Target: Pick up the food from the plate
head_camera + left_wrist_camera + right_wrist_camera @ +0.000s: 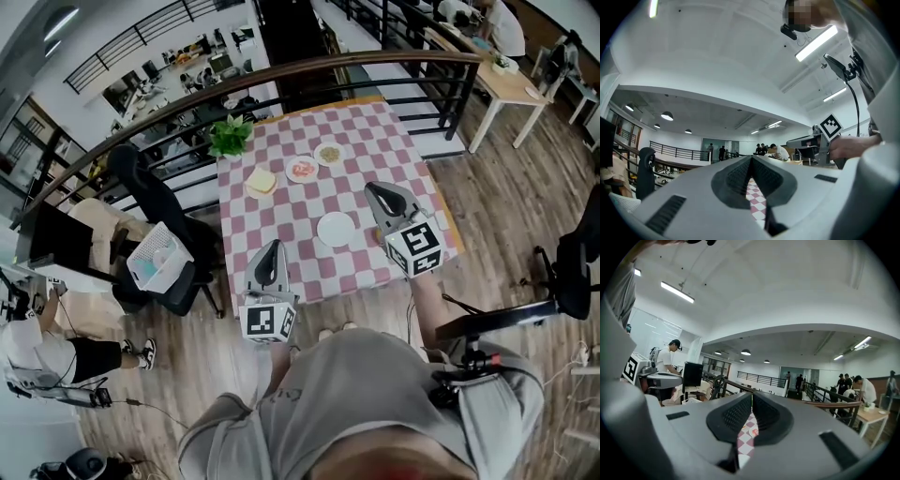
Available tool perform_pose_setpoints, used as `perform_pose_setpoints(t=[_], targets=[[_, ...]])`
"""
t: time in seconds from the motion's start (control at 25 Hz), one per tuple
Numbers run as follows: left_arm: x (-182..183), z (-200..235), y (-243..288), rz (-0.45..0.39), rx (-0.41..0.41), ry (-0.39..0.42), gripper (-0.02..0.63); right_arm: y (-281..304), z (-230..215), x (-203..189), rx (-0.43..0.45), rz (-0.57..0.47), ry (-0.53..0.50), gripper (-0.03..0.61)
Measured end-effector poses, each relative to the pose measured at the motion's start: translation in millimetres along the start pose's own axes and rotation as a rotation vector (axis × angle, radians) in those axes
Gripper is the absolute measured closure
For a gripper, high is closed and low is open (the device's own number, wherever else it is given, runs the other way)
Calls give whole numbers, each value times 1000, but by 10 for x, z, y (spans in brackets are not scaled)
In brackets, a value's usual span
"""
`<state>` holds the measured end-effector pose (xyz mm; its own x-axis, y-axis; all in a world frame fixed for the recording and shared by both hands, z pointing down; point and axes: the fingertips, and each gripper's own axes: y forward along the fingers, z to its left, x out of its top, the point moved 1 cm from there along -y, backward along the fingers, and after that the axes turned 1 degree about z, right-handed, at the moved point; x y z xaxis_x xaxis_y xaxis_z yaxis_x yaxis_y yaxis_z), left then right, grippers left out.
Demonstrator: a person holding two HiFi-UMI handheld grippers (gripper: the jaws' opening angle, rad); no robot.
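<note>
Left gripper [273, 247] and right gripper [375, 192]: jaws pressed together, empty, above the checked table's [375, 136] near half. White plate [335, 229] bare; farther, toast [261, 181], reddish food [302, 170], tan food [329, 153]. Best to open the jaws first, then descend squarely over one piece.

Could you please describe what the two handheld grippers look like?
Both the left gripper and right gripper are grey wedge-shaped shells with dark ribbed pads, each carrying a white cube printed with black square markers. The person wears a grey shirt.

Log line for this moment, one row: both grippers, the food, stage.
left gripper: shut, empty | right gripper: shut, empty | bread, red food, empty plate: untouched on table | stage: pick not begun
</note>
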<state>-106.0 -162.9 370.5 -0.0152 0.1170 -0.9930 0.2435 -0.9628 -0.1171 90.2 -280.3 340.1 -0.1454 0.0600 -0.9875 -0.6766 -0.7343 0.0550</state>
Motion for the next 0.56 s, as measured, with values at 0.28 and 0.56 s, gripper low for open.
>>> perform_pose_setpoints(t=[0.28,0.56], targets=[[7,-39,118,-6,-28,12,606,-54,-94,-34,-22,-1,11,558],[-9,-4,142,-7,-35,11,606,-40,-119,-70,-36,3,19,558]])
